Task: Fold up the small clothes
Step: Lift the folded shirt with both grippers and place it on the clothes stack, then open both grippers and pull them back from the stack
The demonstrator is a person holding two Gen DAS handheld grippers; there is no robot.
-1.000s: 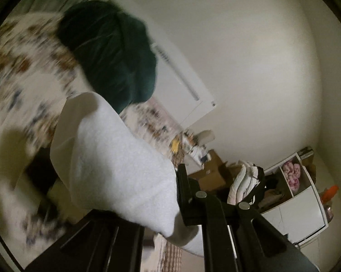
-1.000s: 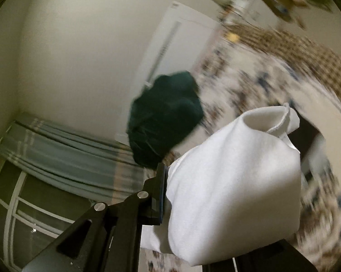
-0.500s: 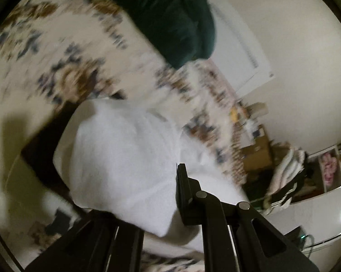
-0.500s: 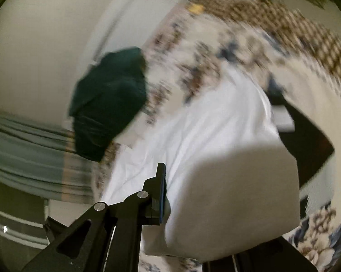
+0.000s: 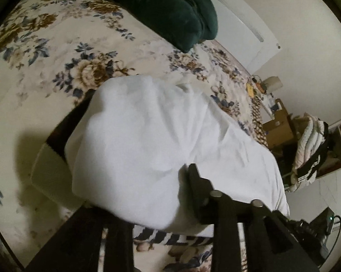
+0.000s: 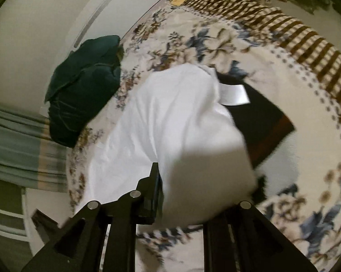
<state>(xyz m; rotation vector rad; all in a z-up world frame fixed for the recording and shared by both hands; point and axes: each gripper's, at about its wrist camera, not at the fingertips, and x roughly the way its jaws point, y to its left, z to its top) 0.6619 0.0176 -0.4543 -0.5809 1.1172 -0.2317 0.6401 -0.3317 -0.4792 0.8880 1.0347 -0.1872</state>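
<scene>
A white garment (image 5: 147, 140) hangs from both grippers and drapes down onto the floral bedspread (image 5: 57, 52). My left gripper (image 5: 147, 195) is shut on its near edge; the cloth covers the left finger and bulges over the right one. In the right wrist view the same white garment (image 6: 175, 122) spreads from my right gripper (image 6: 193, 195), which is shut on its near edge. Its far end lies on the bedspread (image 6: 295, 104), partly over a dark flat item (image 6: 261, 122).
A dark green cushion (image 5: 170, 6) lies at the head of the bed, also in the right wrist view (image 6: 84, 86). A brown checked blanket (image 6: 283, 25) borders the bed. Shelves with piled clothes (image 5: 311, 149) stand beyond the bed.
Both grippers have swung down from facing the wall toward the bed, bringing the white garment down with them. Its far end now rests on the bedspread instead of hanging in the air.
</scene>
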